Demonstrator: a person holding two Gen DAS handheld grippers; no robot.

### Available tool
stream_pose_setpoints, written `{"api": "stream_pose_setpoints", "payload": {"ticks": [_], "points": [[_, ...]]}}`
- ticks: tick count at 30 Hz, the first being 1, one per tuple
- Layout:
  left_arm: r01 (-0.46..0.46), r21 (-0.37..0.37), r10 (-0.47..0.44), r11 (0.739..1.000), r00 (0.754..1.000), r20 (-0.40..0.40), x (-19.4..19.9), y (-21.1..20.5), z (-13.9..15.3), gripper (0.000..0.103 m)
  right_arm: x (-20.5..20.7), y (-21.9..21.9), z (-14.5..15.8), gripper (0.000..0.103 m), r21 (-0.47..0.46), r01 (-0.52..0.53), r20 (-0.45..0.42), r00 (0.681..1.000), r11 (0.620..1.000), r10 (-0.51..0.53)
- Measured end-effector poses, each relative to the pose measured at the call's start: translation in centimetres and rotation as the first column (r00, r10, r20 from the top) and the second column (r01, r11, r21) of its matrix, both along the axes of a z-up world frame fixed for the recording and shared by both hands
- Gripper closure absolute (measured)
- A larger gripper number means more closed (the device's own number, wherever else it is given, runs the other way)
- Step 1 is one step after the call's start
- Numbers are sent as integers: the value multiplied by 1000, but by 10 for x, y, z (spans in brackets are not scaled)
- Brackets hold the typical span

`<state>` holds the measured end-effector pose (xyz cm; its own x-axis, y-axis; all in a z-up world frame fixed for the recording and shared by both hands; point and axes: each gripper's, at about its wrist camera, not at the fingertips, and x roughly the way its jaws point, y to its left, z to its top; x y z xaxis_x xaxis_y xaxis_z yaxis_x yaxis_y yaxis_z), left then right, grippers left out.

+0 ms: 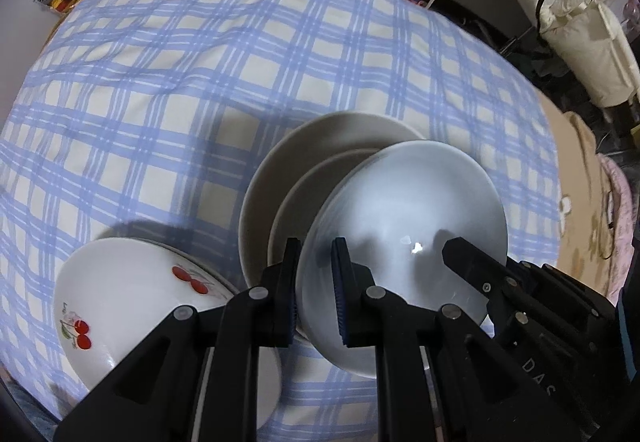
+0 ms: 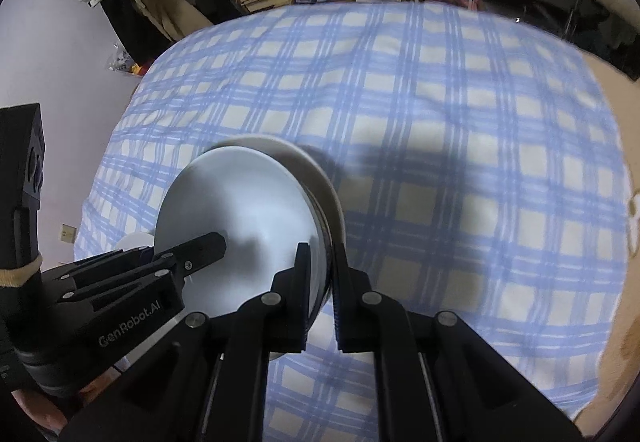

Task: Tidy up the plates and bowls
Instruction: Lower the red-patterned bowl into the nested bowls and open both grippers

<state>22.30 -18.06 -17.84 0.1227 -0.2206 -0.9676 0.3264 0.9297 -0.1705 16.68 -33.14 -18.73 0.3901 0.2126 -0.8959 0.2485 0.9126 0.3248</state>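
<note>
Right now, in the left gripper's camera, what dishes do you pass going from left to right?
cherry bowl → beige plate → white bowl, which both grippers are pinching by its rim, the left gripper on one side and the right gripper on the other.

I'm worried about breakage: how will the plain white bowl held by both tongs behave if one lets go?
The white bowl looks glazed and glossy, so probably slippery. The left tongs and right tongs each pinch only its thin rim, so with one released it would likely swing down. It seems rigid ceramic; striking the beige plate beneath could chip it.
</note>
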Motion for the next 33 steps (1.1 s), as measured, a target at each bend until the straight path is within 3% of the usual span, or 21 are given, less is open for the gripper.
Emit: {"api": "stream_pose_setpoints", "payload": {"ticks": [5,18,21,27,29,31,33], "points": [[-8,10,8,1000,1000,12,2,6,1,88,1,2,-2,92,17,-4,30,1000,1000,3],[14,51,-16,999,999,50,4,9,20,88,6,8,1,88,-1,-31,6,1000,1000,31],[-1,76,-7,997,994,108,5,16,33,84,5,8,4,88,19,-34,27,999,999,33],[-13,79,4,997,993,115,7,28,42,77,1,9,16,84,7,-34,49,998,999,34],[-23,74,14,997,994,111,9,34,42,73,-3,7,21,78,20,-31,58,998,999,30],[-48,81,39,996,993,113,10,42,42,60,-6,5,26,49,11,-24,63,998,1000,23],[-71,97,59,993,990,125,12,49,41,49,-8,4,30,37,-2,-26,76,997,1000,26]]}}
